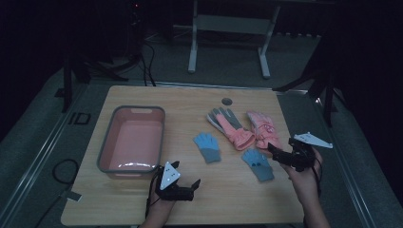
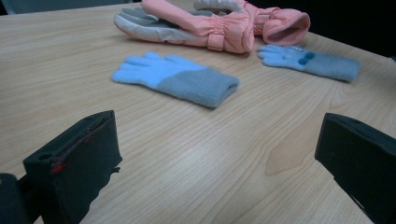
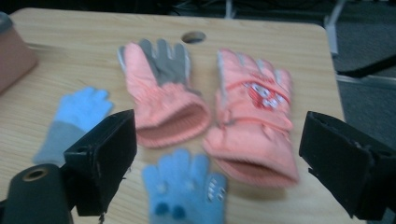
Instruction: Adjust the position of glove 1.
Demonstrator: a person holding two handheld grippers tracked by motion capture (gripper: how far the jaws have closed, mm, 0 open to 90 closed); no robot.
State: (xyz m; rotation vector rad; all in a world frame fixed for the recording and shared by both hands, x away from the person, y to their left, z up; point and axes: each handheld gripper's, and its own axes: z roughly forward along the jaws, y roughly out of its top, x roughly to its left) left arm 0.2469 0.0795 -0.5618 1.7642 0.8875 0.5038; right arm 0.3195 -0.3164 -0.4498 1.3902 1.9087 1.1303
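Note:
Two small blue knit gloves lie on the wooden table: one point(image 1: 207, 147) point(image 2: 177, 79) point(image 3: 70, 121) near the middle, the other point(image 1: 258, 164) point(image 2: 313, 63) point(image 3: 184, 191) further right. Behind them lie two pink ski gloves, one palm up with grey fingers point(image 1: 230, 127) point(image 3: 161, 93), one with a red emblem point(image 1: 263, 130) point(image 3: 254, 116). My left gripper point(image 1: 191, 186) point(image 2: 224, 154) stands open low over the front of the table, empty, pointing at the gloves. My right gripper point(image 1: 278, 153) point(image 3: 219, 154) is open and empty just right of the right-hand blue glove.
A pink tub with a grey rim point(image 1: 105, 142) point(image 3: 14, 51) stands empty on the table's left side. A round cable hole point(image 1: 227, 101) point(image 3: 194, 36) sits near the far edge. White desk legs point(image 1: 192, 42) stand beyond the table.

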